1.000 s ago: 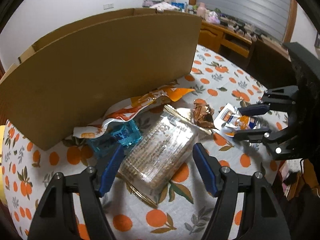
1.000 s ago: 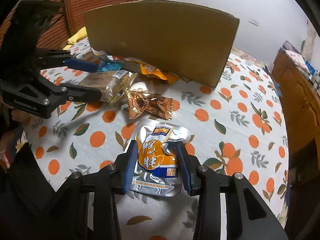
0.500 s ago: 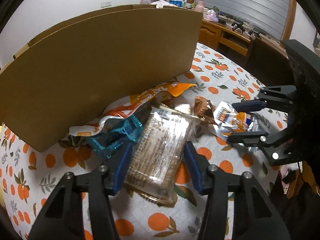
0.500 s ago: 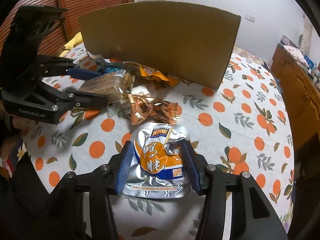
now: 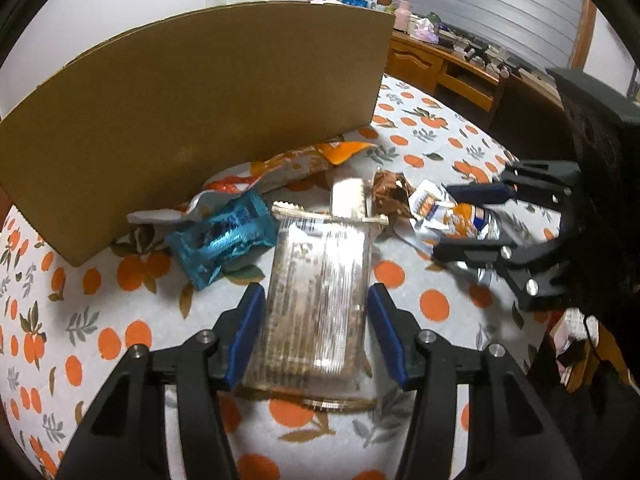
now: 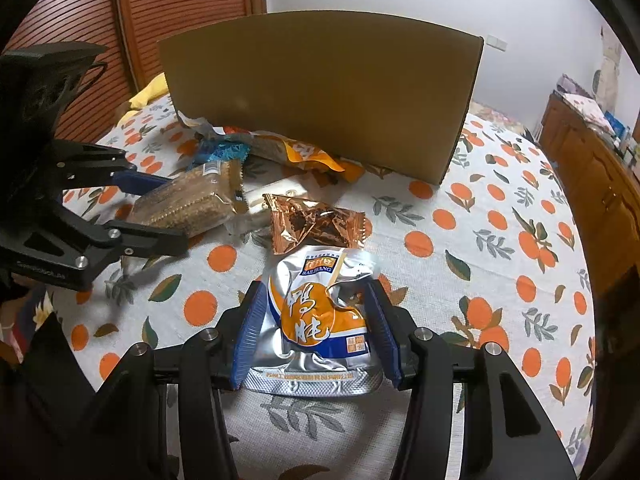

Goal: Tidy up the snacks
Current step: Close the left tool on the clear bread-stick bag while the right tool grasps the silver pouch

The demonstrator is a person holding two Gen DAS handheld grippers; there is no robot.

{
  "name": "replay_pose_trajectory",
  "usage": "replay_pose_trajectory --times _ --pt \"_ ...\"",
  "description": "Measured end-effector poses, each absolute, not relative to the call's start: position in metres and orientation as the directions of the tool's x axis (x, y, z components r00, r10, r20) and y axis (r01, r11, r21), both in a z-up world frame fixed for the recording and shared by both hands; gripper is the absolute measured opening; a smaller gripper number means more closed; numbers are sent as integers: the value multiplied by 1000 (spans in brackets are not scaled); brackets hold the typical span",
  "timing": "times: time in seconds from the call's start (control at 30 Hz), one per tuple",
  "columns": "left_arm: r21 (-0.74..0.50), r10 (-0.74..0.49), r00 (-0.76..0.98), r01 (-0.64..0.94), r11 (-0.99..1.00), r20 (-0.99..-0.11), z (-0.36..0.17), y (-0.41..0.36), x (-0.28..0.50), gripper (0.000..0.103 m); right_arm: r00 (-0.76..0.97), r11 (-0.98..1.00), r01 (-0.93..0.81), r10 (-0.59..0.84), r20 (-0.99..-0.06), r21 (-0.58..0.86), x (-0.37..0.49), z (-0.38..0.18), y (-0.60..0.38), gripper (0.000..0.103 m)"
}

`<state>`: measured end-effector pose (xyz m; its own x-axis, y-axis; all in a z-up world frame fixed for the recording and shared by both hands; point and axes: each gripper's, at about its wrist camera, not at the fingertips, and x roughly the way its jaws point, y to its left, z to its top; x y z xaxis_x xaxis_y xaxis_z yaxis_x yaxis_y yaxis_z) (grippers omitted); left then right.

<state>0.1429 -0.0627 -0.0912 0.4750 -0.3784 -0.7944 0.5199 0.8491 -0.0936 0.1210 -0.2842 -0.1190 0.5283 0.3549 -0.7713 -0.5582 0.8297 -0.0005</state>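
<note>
**Straddling two snack packs, one per gripper, box wall straight ahead**

Left gripper (image 5: 316, 334) sits over the clear-wrapped rectangular biscuit pack (image 5: 318, 292). Pack's long axis runs along the fingers, pointing away toward the tall brown cardboard box (image 5: 192, 108). Jaws are easing apart right now with the pack between them; the blue pads (image 5: 249, 332) sit right at its long edges, real pressure hard to judge, looks light at best.

Right gripper (image 6: 316, 334) has the silver-and-orange foil pouch (image 6: 320, 320) between its pads, foil crumpled inward at both sides, so I read it as clamped. Pouch also lies lengthwise along the fingers, sealed bottom edge nearest the camera.

Box stands beyond both packs, well apart from the pouch, nearer the biscuit pack. Left hand is the closer one to it. Likely next: carry each pack up and over the box wall; inside of the box not visible.

Other loose snacks between packs and box: crinkled teal foil wrapper (image 5: 218, 240), copper-brown foil sachet (image 6: 316, 220), long orange-and-white bag (image 5: 288, 168) lying against the box foot.

Surface: tabletop (image 6: 500, 248) under a white cloth printed with oranges and leaves. Room: white wall, wooden sideboard (image 5: 444, 68) with clutter, slatted wooden door (image 6: 180, 12).
</note>
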Motion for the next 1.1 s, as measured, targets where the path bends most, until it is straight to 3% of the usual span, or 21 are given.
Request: replay_pose_trajectory --times 0.1,0.2,0.67,0.7,0.8,1.1 --pt "-87 -379 489 518 851 -786 -91 -64 143 43 526 823 -568 361 -770 -2 119 -119 -284 50" --pt "-81 -376 523 501 862 -765 -89 -61 137 41 519 811 -585 374 -768 0 114 -119 -282 40" --pt "-108 -409 546 500 859 -732 -73 -53 116 41 506 805 -593 400 -765 29 100 -111 -287 35" --pt "-107 -408 549 498 861 -730 -72 -52 116 41 513 808 -588 399 -760 28 101 -108 -290 30" --pt "-107 -410 556 495 862 -723 -68 -52 115 41 530 818 -575 399 -748 29 101 -100 -296 26" --pt "-109 -404 558 486 867 -725 -69 -50 116 41 520 818 -574 403 -753 42 103 -99 -299 24"
